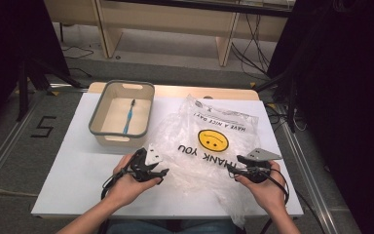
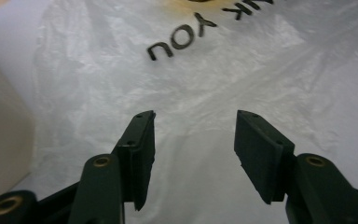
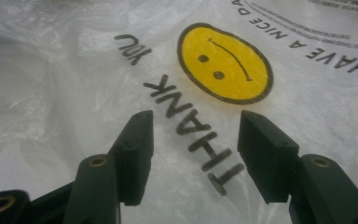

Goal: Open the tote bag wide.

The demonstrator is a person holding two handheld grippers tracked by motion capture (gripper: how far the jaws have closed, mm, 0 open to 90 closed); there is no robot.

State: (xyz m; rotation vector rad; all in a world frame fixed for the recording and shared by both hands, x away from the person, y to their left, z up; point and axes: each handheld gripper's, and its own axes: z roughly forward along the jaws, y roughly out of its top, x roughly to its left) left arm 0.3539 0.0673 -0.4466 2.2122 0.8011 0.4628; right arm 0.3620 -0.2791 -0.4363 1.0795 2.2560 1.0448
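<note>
— Black jaws of the left hand-held gripper (image 2: 195,140) stand apart with nothing between them, right over the crinkled plastic bag (image 2: 205,84). Same on the other side?

— Yes. Jaws of the right hand-held gripper (image 3: 195,140) are spread too, empty, hanging above the printed "THANK YOU" just short of the yellow smiley face (image 3: 224,63).

— Where does the bag lie overall?

— Flat and rumpled on the white table (image 1: 73,165), in front of the person, with its near edge between the two hands. Beside it, at the far left, sits a grey-rimmed basin (image 1: 96,109) with a blue toothbrush (image 1: 128,117) inside.

— So what step is this, would you say?

— My reading: the approach to a two-sided grasp of the bag. Neither gripper pinches the film yet.

— And next?

— Each would need to drop onto a fold and close on one layer, probably near the mouth, so the bag can be lifted or opened. Thin film slips, so a raised wrinkle is the better target.
</note>
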